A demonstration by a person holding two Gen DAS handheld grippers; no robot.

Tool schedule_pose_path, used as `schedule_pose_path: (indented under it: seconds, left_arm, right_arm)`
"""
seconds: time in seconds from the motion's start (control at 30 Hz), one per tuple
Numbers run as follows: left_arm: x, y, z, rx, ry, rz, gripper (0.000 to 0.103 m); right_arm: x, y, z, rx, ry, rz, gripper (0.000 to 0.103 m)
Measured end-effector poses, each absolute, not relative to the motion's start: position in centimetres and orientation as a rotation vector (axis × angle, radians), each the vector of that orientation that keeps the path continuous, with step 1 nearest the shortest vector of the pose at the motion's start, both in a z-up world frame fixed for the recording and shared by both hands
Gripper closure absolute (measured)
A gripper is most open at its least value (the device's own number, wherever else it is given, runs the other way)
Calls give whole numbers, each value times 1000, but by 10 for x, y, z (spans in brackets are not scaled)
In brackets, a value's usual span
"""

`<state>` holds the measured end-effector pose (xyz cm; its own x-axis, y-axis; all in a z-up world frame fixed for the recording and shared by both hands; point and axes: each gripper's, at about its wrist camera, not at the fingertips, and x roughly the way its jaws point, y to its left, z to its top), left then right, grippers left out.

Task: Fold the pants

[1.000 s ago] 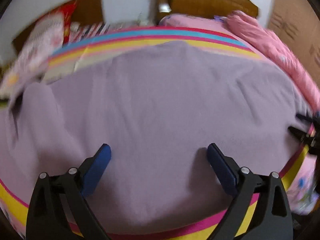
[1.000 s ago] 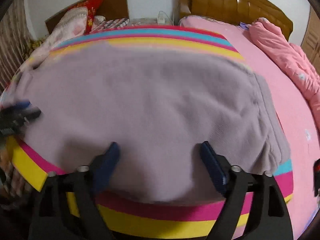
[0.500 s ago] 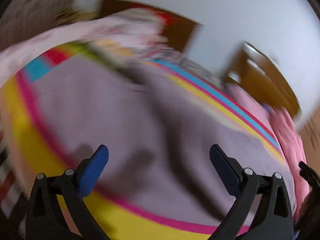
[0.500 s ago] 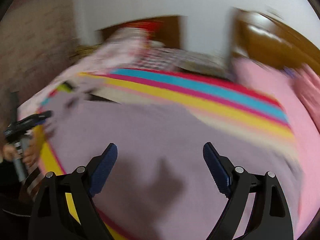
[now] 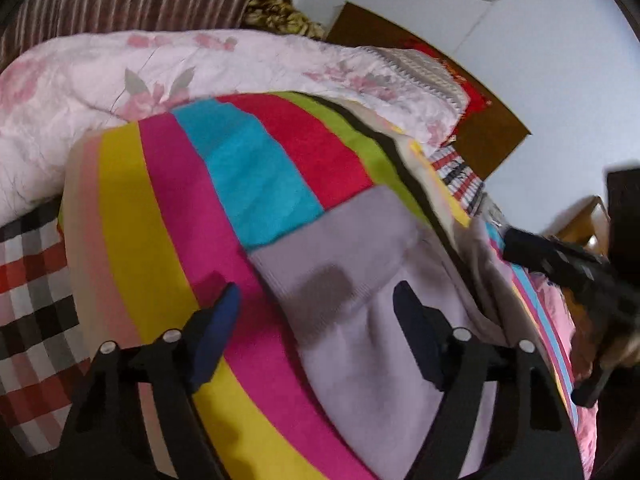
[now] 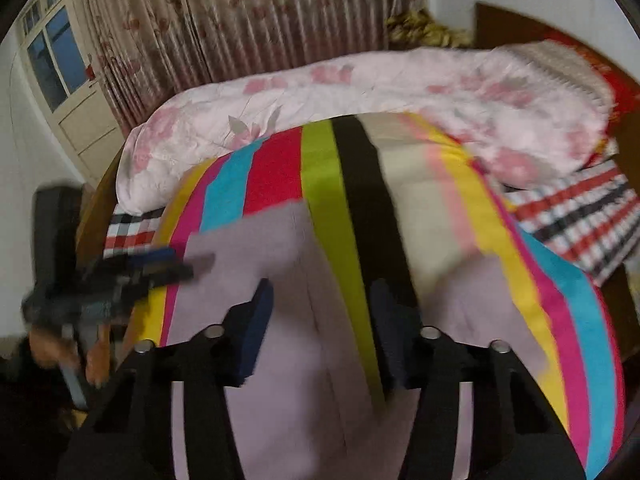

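1. Both grippers have swung from the pants' wide middle to their leg ends; jaws have just been closing, part open, nothing pinched yet.
2. Left gripper (image 5: 316, 304) straddles a cuff of the pants (image 5: 360, 300); right gripper (image 6: 320, 296) hovers above.
3. Pants lie flat on the striped blanket (image 5: 168, 216); folding looks barely begun.
4. Floral quilt (image 6: 360, 88) beyond.

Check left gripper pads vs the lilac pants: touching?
Cannot tell. In the left wrist view the left gripper, jaws just closing, straddles the hem of the lilac pants, but neither contact nor a gap shows plainly.
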<state>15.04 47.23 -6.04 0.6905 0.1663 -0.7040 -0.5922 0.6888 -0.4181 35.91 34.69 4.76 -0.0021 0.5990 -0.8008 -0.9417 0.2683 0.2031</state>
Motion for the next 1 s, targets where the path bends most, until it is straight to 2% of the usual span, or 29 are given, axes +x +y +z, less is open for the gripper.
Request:
schedule_pose_path:
  seconds: [0.13,0.23,0.27,0.3,0.33,0.37,0.4,0.43,0.63,0.77,0.83,0.9,0.93,0.97,1.0]
  left_arm:
    - [165,484,-72,-730,678,456,34]
    - [173,483,-76,-715,683,463,35]
    - [173,483,-76,-709,684,468,37]
    - [174,485,-78,-703,684,475,45]
    - [173,485,-78,-695,683,487,63]
    - [171,486,-77,-692,678,488,74]
    - [168,487,-77,-700,666,466,90]
    - [165,485,-74,-704,659,453,97]
    - [149,472,-31,-589,537,490,98]
    - [159,480,-44,-612,601,524,98]
    - [168,484,-67,-604,680,550,96]
    - [166,484,-73,-592,690,564,88]
    - [162,481,-68,-568,686,603,68]
    - [158,481,-63,-550,681,643,52]
    - [152,479,-56,-532,662,706,24]
  right_arm:
    - [363,386,20,-522,1020,1305,61]
    - [363,388,2,-533,1059,1327,62]
    - [361,382,2,-524,1058,1343,69]
    - [359,381,4,-516,1057,1370,75]
    - [353,378,7,-534,1022,1387,82]
    - [346,376,10,-566,990,1397,87]
    - [341,376,13,-592,960,1401,88]
    - [336,374,18,-601,926,1393,89]
    - [331,376,53,-523,844,1376,90]
    - [323,403,14,-663,908,1295,90]
    - [325,405,3,-648,927,1268,89]
    - [330,401,10,-604,959,1240,81]
    - [331,398,16,-596,964,1235,64]
    - [333,389,29,-569,958,1249,55]
    - [336,378,42,-527,941,1263,52]
